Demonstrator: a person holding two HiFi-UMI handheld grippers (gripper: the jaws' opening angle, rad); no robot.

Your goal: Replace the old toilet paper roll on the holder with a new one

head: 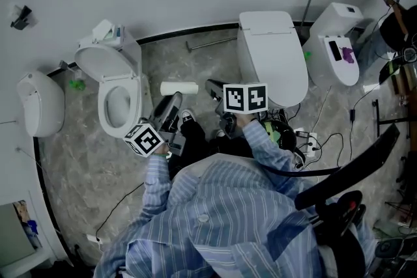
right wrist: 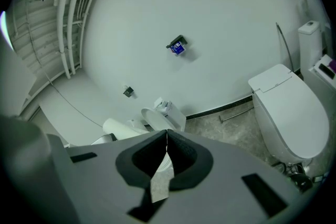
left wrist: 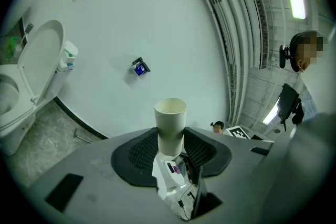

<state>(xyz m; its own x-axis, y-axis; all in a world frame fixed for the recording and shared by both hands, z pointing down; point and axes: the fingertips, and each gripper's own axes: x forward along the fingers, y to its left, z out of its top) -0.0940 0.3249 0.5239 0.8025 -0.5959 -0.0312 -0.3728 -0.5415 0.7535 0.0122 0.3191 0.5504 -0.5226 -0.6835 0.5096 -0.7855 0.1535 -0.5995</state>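
Now | left gripper (left wrist: 170, 152) level, clamped on cardboard tube (left wrist: 170, 118) | right gripper (right wrist: 166, 143) tilted downward, jaws together, empty

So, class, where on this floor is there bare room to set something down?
Bare floor lies between the open toilet and the white fixture at left. Cables crowd the floor right of the closed toilet.

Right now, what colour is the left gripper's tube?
The tube is off-white; clearest in left gripper view.
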